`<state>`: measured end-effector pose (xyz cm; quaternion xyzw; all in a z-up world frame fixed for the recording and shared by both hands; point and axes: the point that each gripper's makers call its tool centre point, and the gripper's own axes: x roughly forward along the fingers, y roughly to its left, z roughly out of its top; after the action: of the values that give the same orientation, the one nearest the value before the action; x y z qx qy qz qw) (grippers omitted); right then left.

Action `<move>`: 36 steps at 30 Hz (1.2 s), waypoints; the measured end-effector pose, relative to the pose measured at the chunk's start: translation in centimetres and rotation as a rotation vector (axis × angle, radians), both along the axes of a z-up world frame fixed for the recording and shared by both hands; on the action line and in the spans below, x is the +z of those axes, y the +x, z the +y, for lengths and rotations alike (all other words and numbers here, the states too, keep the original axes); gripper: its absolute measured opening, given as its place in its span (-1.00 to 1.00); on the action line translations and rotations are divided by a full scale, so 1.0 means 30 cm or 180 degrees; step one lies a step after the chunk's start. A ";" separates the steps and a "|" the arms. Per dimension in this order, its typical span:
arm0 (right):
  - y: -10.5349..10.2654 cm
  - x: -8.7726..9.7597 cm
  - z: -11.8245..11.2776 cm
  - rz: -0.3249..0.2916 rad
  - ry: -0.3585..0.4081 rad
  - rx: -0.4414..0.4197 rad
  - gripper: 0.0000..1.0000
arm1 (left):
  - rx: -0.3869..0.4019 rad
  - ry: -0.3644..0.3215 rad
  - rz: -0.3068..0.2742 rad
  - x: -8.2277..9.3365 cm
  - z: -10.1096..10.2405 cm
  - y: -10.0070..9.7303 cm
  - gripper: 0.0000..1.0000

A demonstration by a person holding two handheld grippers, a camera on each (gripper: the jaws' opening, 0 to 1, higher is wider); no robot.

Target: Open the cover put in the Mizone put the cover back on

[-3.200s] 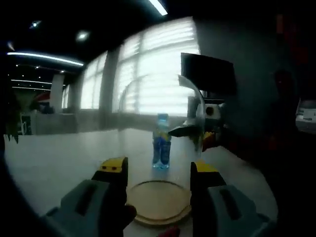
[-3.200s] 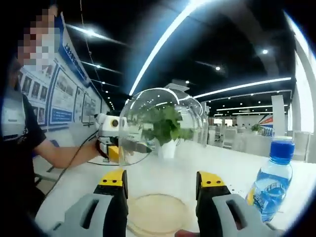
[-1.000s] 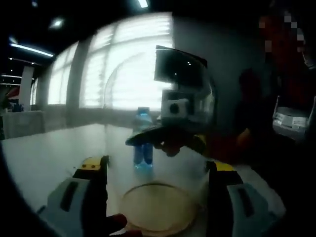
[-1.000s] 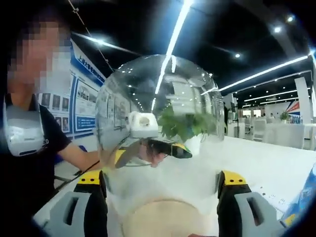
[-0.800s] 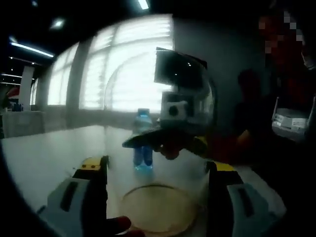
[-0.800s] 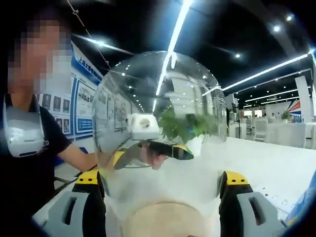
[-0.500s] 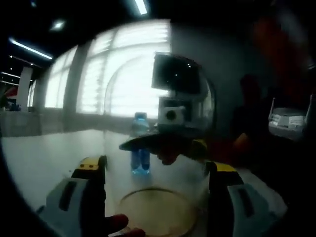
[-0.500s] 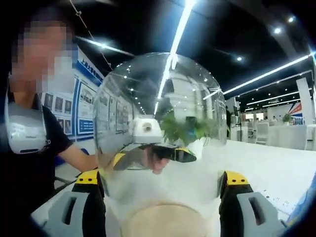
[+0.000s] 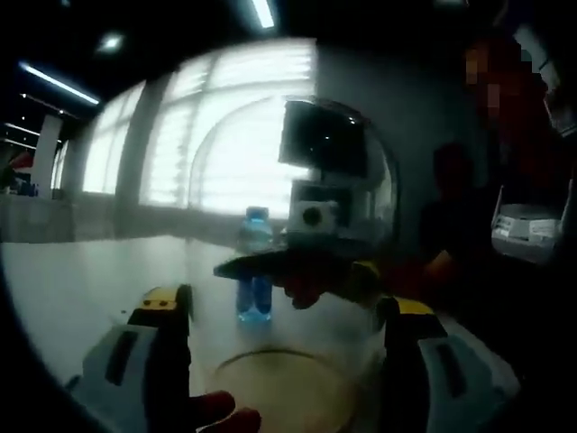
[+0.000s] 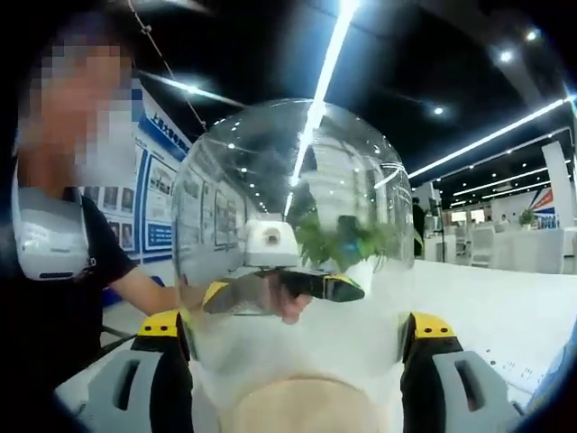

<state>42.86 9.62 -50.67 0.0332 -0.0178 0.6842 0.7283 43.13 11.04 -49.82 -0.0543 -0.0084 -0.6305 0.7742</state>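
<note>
Glass cover (image 10: 293, 253) blurring bottle (image 9: 255, 266)

Clear glass cover (image 10: 293, 234), blue-capped blue Mizone (image 9: 255, 266), pale wooden base (image 9: 288, 392)

The left gripper (image 9: 279, 361) has two broad grey jaws with dark slots and yellow-and-black tips. The right gripper (image 10: 293, 379) is built the same: grey jaws, yellow tips. The person (image 10: 54, 271) wears a black short-sleeved top (image 10: 95, 248) and a white device around the neck.

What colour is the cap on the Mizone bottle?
Blue, on the Mizone bottle; the left gripper view shows it best, seen through the clear cover.
</note>
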 end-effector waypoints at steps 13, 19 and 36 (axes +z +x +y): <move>-0.024 0.021 -0.007 -0.0188 -0.0102 0.0019 0.80 | 0.0059 0.0247 -0.0153 0.028 -0.023 -0.008 0.58; -0.027 0.049 -0.008 -0.0124 -0.0070 0.0027 0.80 | 0.0080 0.0286 -0.0077 0.039 -0.021 -0.014 0.58; -0.047 0.063 -0.017 -0.0037 -0.0071 0.0026 0.80 | 0.0131 0.0364 0.0042 0.061 -0.033 -0.031 0.59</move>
<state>41.44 9.12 -48.78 0.0212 -0.0144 0.6875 0.7257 42.20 10.05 -47.99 -0.0139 0.0317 -0.6136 0.7889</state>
